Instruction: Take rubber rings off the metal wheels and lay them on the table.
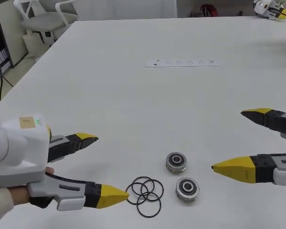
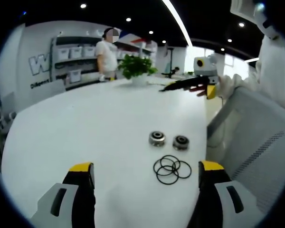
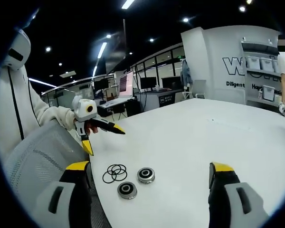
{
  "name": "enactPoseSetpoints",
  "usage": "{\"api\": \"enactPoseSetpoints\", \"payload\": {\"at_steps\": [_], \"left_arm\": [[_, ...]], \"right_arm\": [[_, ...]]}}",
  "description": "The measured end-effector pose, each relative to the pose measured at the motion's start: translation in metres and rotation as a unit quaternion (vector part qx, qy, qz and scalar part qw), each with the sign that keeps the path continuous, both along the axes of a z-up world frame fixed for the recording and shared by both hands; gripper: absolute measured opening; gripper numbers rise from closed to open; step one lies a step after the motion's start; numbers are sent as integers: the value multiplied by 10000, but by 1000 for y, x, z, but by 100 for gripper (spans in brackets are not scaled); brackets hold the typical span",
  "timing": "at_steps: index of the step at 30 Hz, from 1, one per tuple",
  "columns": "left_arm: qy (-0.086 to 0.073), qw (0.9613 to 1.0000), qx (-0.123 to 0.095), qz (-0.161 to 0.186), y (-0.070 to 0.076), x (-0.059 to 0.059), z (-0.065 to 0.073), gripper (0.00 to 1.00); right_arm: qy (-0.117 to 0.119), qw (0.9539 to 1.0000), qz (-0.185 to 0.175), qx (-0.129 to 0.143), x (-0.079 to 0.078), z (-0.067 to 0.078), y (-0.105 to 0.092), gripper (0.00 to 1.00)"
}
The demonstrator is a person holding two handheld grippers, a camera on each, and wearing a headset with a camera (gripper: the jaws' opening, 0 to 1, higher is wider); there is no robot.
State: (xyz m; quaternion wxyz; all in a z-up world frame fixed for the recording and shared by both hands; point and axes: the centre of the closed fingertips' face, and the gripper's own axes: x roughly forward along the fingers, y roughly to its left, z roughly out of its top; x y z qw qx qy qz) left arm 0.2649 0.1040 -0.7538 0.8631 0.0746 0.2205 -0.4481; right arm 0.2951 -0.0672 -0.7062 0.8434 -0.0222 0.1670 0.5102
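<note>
The left gripper hovers over the table, jaws spread and holding nothing. Just off its nearer jaw tip lies a cluster of overlapping black rubber rings. Past them, two metal wheels lie flat, close together. Beyond the wheels, the right gripper faces inward, also spread wide and holding nothing.
</note>
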Motion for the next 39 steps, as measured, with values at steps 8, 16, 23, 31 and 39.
{"api": "enactPoseSetpoints", "payload": {"at_steps": [8, 16, 23, 31, 39], "left_arm": [[26, 10000, 10, -5, 0, -1, -1, 92], [125, 9999, 49, -24, 1, -3, -9, 92], [224, 9997, 73, -18, 2, -5, -14, 92], [277, 9995, 107, -52, 1, -7, -17, 91], [286, 9995, 131, -63, 1, -7, -19, 91]], "right_arm": [[481, 9986, -65, -185, -7, -28, -2, 100], [808, 9956, 58, -469, -21, -52, -2, 100], [998, 9933, 116, -570, -29, -66, -1, 100], [1063, 9914, 191, -745, -35, -73, -2, 100], [1129, 9901, 234, -805, -38, -77, -2, 100]]}}
